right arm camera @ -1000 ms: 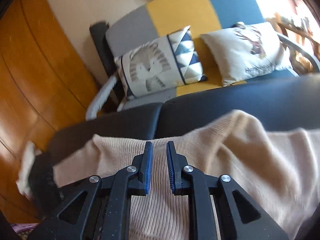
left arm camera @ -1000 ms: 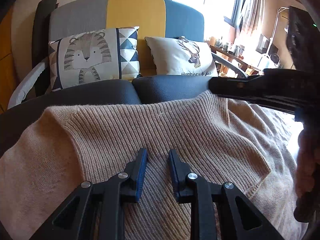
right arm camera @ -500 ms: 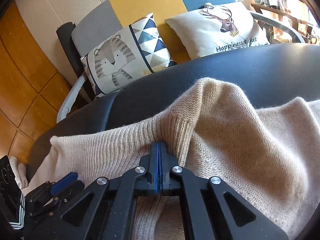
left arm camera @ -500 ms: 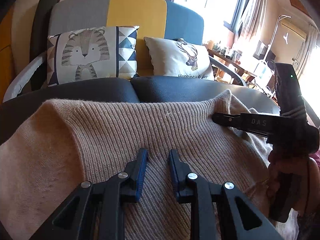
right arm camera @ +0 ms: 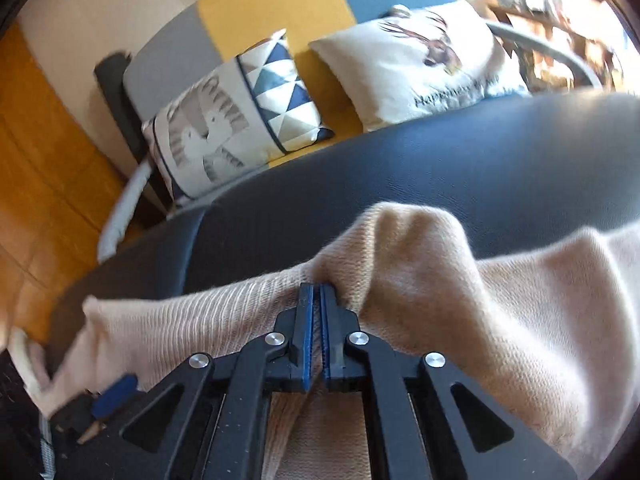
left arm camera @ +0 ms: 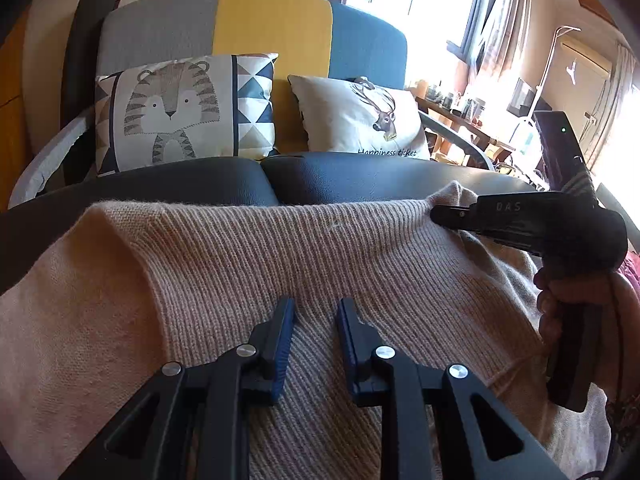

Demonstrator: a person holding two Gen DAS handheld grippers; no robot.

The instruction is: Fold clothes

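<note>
My right tongs (right arm camera: 314, 300) clenched on sweater (left arm camera: 280, 264) edge; left tongs (left arm camera: 314, 320) released, probably just above knit. Thin pinch may slip when lifted.

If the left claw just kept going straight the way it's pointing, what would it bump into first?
Most likely the beige sweater: the left gripper points down at its ribbed knit, jaws apart above it. Depth is hard to judge.

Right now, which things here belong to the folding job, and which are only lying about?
Belong to the job:
beige sweater
right gripper, jaws shut on its edge
left gripper

Lying about:
tiger cushion
deer cushion
</note>
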